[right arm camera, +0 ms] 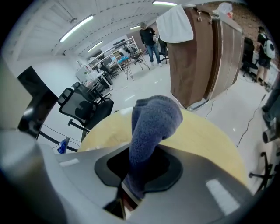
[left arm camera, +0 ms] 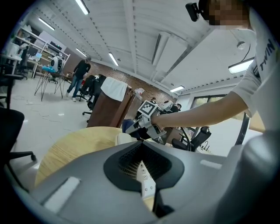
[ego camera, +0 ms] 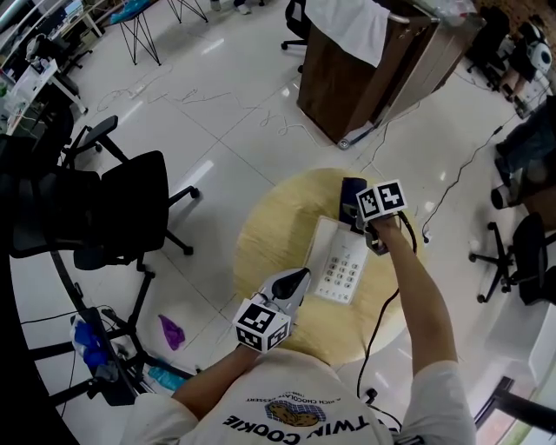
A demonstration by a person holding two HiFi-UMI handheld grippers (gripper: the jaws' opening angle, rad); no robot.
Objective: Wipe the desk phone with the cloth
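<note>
**Illum.:** bright, even, indoor. Source is the ceiling strip lights, seen overhead in both gripper views and clipped to pure white. No hard direct beam.

**Glare:** the floor is glossy, with white glare patches, esp. beside the chair. The table is matte, no glare.

**Shadows:** soft, short, low contrast.

**Distortion:**
- Head view: strong wide-angle bend, straight lines curve toward the edges, bottom-left corner dark.
- Gripper views: fisheye circle, black vignette at the corners, edge detail smeared.

**Focus:** near foreground soft in both gripper views. The cloth is fairly sharp, pile visible. Backgr. is sharp at centre. No motion blur.
</note>
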